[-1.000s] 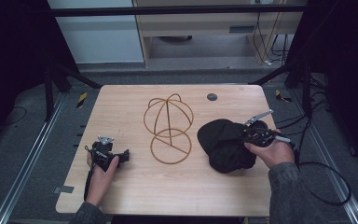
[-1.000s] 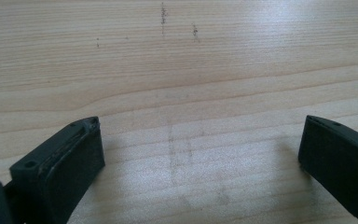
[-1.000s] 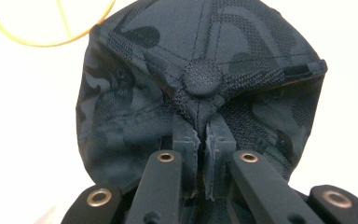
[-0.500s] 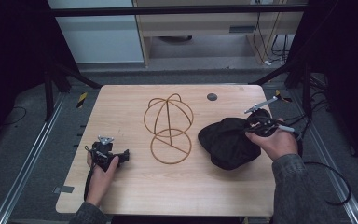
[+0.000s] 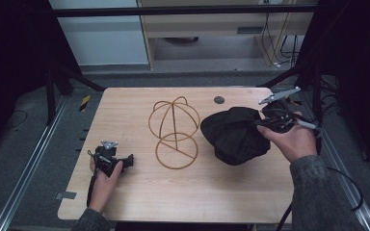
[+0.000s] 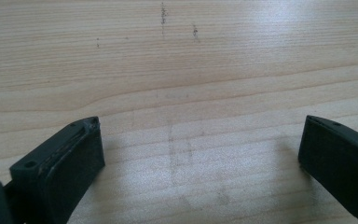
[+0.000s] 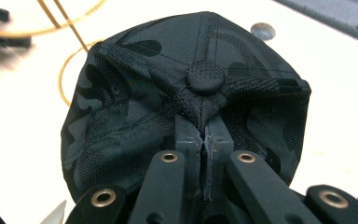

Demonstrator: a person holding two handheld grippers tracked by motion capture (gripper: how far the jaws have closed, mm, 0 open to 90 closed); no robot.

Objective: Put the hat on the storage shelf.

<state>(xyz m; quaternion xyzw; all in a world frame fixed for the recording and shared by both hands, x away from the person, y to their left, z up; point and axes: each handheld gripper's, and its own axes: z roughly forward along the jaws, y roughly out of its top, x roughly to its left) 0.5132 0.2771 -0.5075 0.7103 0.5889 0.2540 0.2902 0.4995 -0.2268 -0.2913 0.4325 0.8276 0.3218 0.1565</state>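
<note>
A black cap [image 5: 233,134] with a faint camouflage pattern hangs off the table at the right, its top button [image 7: 205,77] facing the right gripper view. My right gripper [image 5: 266,122] is shut on the cap's crown fabric just below that button [image 7: 204,135], the jaws pressed together with cloth pinched between them. A wire hat stand [image 5: 174,130] of thin brass-coloured rods rises mid-table, left of the cap. My left gripper [image 5: 125,161] rests on the table near the front left, open, with bare wood between its jaws [image 6: 200,154].
The wooden table [image 5: 139,207] has a small round dark grommet [image 5: 219,100] near its far edge. Metal rails [image 5: 26,168] run along the floor on both sides. A cable [image 5: 347,178] trails from the right hand.
The right gripper has risen and drawn slightly right, lifting the cap's crown off the table so the cap hangs bunched. The left hand and the stand have stayed put.
</note>
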